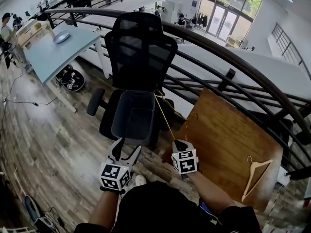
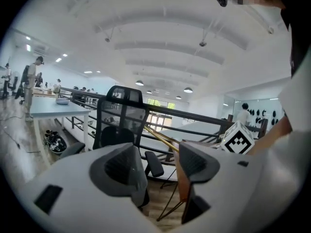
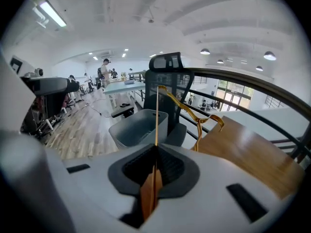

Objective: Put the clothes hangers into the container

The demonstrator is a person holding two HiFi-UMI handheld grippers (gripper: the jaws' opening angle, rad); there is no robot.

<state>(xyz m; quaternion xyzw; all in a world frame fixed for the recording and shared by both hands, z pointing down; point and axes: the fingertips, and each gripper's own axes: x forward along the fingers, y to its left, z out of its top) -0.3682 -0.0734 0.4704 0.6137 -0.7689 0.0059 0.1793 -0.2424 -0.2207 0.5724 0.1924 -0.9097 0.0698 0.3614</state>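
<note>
While the right claw (image 3: 155,153) pinches one slim wooden hanger (image 3: 156,123) near the grey plastic container (image 3: 138,130), a second hanger (image 1: 256,174) lies on the wooden tabletop (image 1: 223,130); the left claw (image 2: 156,165) gapes empty.

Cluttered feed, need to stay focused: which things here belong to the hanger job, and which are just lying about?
Job:
hanger in the right gripper's shut jaws
second hanger on the wooden table
container on the chair
left gripper, open, empty

Lying about:
blue table
railing
</note>
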